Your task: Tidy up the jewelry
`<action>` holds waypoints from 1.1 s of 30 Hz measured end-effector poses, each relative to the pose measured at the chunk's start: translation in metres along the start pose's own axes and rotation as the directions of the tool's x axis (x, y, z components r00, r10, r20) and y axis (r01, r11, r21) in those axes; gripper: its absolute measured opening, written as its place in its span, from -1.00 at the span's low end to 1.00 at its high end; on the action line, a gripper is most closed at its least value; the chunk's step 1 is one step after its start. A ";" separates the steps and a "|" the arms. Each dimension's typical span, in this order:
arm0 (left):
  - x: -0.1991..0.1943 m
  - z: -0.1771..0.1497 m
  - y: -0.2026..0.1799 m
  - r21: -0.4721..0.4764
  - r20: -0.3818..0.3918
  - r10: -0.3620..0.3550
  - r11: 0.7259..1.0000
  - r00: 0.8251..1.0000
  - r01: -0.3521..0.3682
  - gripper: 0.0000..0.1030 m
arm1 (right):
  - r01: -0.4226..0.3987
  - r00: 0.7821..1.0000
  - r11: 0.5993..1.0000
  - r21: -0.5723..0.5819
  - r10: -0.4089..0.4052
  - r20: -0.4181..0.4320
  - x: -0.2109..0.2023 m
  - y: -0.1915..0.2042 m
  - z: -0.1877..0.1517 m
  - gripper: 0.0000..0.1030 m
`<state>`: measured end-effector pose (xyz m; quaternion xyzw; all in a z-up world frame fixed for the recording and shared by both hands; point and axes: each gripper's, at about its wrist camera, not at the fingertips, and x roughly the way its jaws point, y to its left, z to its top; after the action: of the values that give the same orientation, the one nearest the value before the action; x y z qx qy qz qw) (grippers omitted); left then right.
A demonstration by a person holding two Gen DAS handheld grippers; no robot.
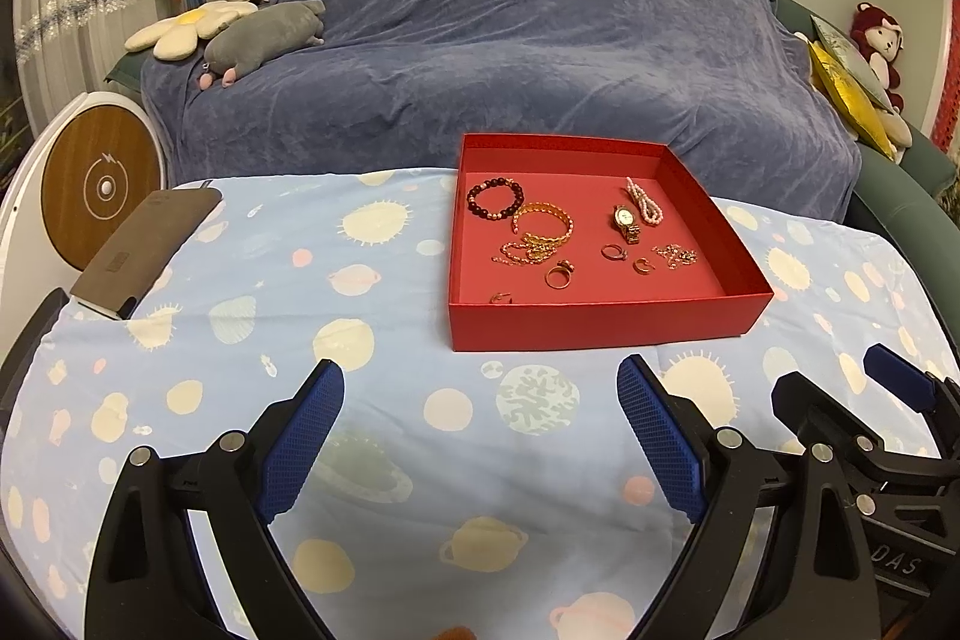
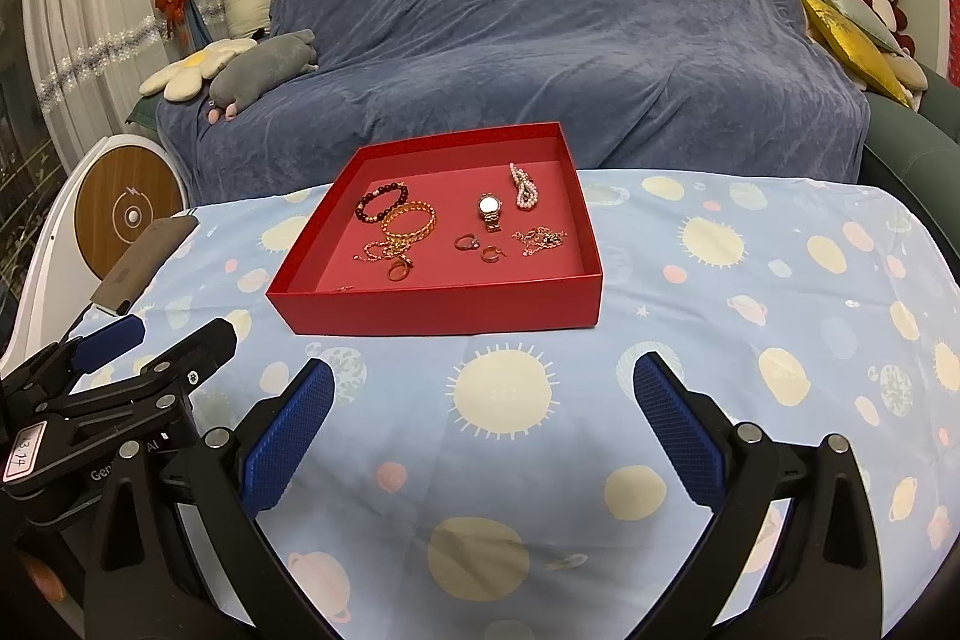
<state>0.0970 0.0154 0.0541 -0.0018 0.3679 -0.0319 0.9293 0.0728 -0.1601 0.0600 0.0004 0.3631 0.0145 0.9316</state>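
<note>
One shallow red tray sits toward the table's far edge, on the planet-print cloth. Inside lie one dark bead bracelet, one gold bangle, one watch, one pink bead strand, two thin chains and several rings. Left gripper and right gripper both gape wide, empty; a tag reads "13.14".

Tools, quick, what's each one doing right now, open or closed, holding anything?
Left tool: open, holding nothing, above the tablecloth.
Right tool: open, holding nothing, short of the red tray.
</note>
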 end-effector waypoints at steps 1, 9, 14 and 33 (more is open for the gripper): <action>0.000 0.000 0.000 0.000 0.000 -0.001 1.000 1.000 0.001 0.75 | 0.000 1.000 1.000 0.000 0.000 0.000 0.000 0.000 0.000 0.90; 0.001 0.000 0.001 -0.003 -0.006 0.006 1.000 1.000 -0.006 0.75 | -0.001 1.000 1.000 -0.001 0.001 0.000 0.000 0.001 0.000 0.90; 0.001 0.000 0.000 -0.002 -0.004 0.008 1.000 1.000 -0.008 0.75 | -0.001 1.000 1.000 0.000 0.001 0.001 0.000 0.001 -0.001 0.90; 0.001 -0.002 0.001 0.004 0.002 0.033 0.999 0.999 -0.033 0.75 | 0.004 1.000 1.000 -0.003 -0.004 0.004 -0.001 0.003 -0.002 0.90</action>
<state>0.0967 0.0160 0.0523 0.0063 0.3670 -0.0174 0.9300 0.0707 -0.1570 0.0589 -0.0016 0.3611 0.0131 0.9324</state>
